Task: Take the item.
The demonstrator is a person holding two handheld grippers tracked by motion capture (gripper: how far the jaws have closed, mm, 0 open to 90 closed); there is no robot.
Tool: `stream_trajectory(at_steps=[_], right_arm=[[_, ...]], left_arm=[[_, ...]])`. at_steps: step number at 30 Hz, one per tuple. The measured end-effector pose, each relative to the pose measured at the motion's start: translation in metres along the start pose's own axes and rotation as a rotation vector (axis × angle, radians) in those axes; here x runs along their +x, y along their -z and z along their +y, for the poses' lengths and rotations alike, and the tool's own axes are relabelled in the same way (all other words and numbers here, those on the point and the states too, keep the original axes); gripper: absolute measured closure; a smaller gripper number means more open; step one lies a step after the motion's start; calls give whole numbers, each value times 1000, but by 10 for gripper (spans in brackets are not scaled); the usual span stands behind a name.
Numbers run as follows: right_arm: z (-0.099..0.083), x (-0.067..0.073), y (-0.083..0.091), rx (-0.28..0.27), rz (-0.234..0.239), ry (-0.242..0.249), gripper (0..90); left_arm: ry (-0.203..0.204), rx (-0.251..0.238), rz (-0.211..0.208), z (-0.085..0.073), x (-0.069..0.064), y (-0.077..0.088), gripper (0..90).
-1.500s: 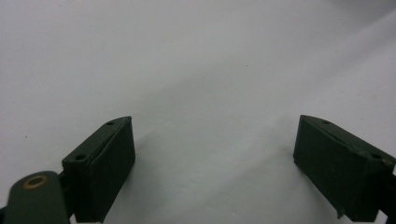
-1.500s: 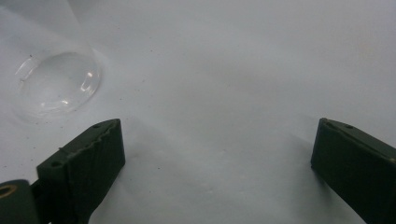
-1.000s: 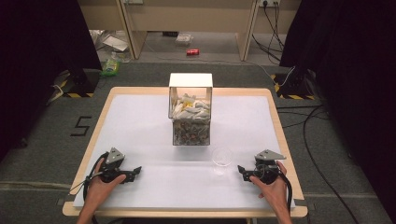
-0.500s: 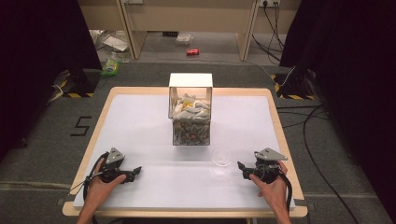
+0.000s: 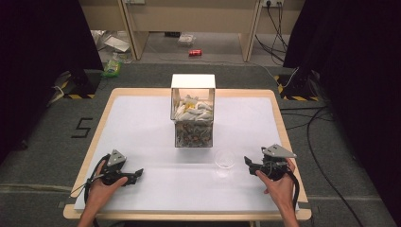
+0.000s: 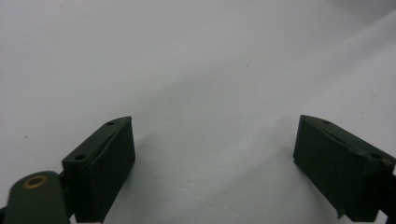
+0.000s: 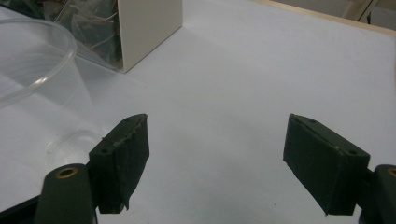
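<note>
looking down from the high view, i have my right gripper (image 5: 249,163) near the right edge of the table (image 5: 142,118), jaws pointing toward the clear plastic cup (image 5: 224,158) that stands upright just beside them, apart from the pads. its jaws have just been closing a little, yet they stand wide with nothing between them; in the right gripper view the cup (image 7: 32,60) sits off to the left of the left pad, untouched. behind the cup is the clear box (image 5: 193,116) at the table's middle, filled with small packets. my left gripper (image 5: 135,172) sits near the table's left front corner, well apart from the cup, jaws spread wide over bare white tabletop, holding nothing.
</note>
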State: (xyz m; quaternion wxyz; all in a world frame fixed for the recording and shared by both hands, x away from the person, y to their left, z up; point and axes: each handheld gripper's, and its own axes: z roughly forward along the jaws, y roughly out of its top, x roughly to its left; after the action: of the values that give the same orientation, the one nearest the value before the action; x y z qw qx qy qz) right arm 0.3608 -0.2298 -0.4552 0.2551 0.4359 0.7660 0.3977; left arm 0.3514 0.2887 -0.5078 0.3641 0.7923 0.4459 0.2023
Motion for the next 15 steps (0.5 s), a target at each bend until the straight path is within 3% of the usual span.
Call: stream_trajectory(at_steps=[15], right_arm=[[22, -9, 8, -51, -31, -2, 260]], left_arm=[[-1, 0, 1, 0, 0, 0, 120]])
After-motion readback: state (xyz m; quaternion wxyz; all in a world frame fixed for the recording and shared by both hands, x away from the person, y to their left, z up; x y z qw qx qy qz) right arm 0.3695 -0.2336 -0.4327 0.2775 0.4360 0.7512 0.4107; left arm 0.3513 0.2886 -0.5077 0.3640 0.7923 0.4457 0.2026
